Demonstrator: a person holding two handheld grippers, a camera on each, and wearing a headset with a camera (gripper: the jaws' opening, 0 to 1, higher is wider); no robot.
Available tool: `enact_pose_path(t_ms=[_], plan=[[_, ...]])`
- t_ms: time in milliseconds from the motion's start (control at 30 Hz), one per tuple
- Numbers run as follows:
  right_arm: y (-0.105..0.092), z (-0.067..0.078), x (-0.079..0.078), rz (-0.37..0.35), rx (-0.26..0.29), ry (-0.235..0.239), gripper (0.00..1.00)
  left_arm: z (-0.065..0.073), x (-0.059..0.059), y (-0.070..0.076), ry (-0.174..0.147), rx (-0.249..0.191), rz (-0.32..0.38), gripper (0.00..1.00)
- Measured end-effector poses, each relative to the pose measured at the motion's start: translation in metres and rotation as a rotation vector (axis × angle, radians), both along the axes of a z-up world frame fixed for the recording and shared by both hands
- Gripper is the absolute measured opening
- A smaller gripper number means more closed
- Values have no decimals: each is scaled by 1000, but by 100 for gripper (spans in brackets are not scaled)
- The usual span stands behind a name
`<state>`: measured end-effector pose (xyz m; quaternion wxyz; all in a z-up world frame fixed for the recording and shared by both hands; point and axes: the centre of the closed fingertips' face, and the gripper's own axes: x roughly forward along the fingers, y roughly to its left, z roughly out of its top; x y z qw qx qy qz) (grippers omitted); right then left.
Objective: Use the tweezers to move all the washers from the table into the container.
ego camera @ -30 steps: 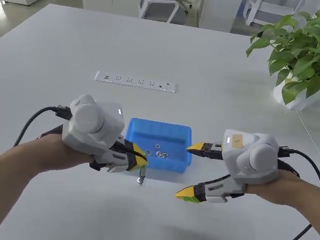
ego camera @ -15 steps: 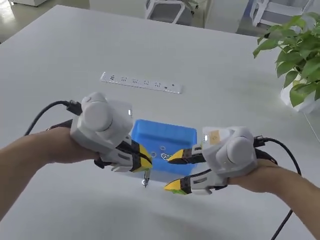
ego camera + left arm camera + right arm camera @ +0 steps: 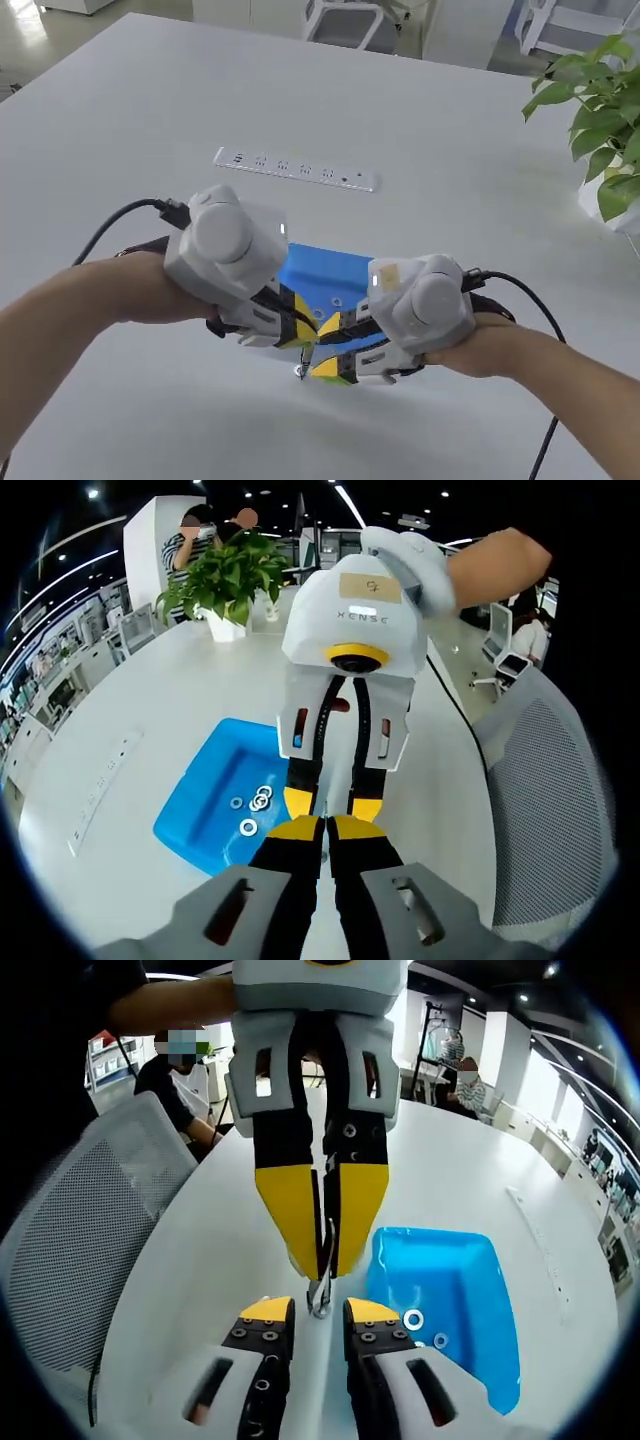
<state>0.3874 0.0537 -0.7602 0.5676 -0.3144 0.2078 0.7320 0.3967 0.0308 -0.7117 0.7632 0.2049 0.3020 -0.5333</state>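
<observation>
At the near wall of the blue plastic container, on a smooth white table, the two grippers meet nose to nose. The left gripper has its yellow-tipped jaws pressed together on the tweezers, thin bright metal, pointing tip-down at the table just outside the container. There is a small ring shape at the tip, too small to tell if it's pinched. The right gripper has its jaws a narrow gap apart, one on each side of the tweezer tip, w/ nothing clamped. Several flat metal washers lie inside the rectangular container, on its floor. A long white power strip sits well beyond, and a leafy plant stands at the far right.
</observation>
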Motion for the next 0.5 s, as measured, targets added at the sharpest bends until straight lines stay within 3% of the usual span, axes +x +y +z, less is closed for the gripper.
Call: enact_pose_path(t_ms=[200,500], plan=[[3,-6,-1,40,-30,-10,11,-1,1,-2,2,-3,-4,6],[5,-10,-1,84,-52,-60,9,0,2,1,2,0,4,6]])
